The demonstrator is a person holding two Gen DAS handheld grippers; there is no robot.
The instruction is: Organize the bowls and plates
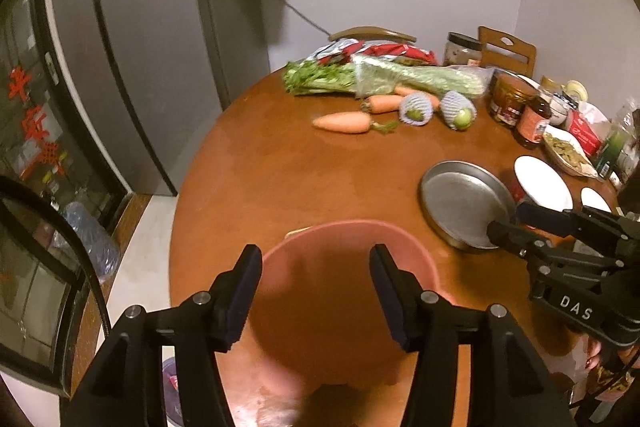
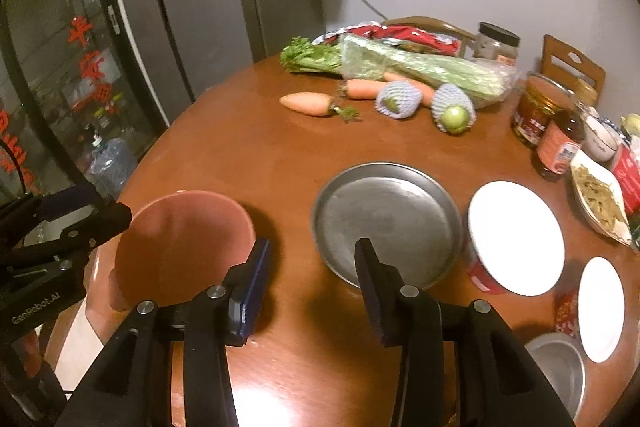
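Observation:
A pink bowl (image 1: 344, 259) (image 2: 184, 239) stands upright on the round wooden table (image 2: 280, 155) near its front edge. My left gripper (image 1: 316, 287) (image 2: 108, 211) hovers over the bowl's near side, open, its pads off the rim. To the bowl's right lies a round metal plate (image 2: 388, 223) (image 1: 460, 203). My right gripper (image 2: 312, 279) (image 1: 508, 221) is open at that plate's near rim, with bare table between its fingers. Two white plates (image 2: 516, 235) (image 2: 600, 307) lie further right, the larger one on a red tub (image 2: 484, 275). A small metal bowl (image 2: 556, 367) sits at the front right.
Carrots (image 2: 308, 103), netted green fruit (image 2: 452, 115) and bagged celery (image 2: 420, 67) lie across the far side. Jars and bottles (image 2: 556, 147) and a snack dish (image 2: 600, 203) crowd the right edge. A grey fridge (image 1: 132, 47) stands left. Chairs (image 2: 572, 67) stand behind the table.

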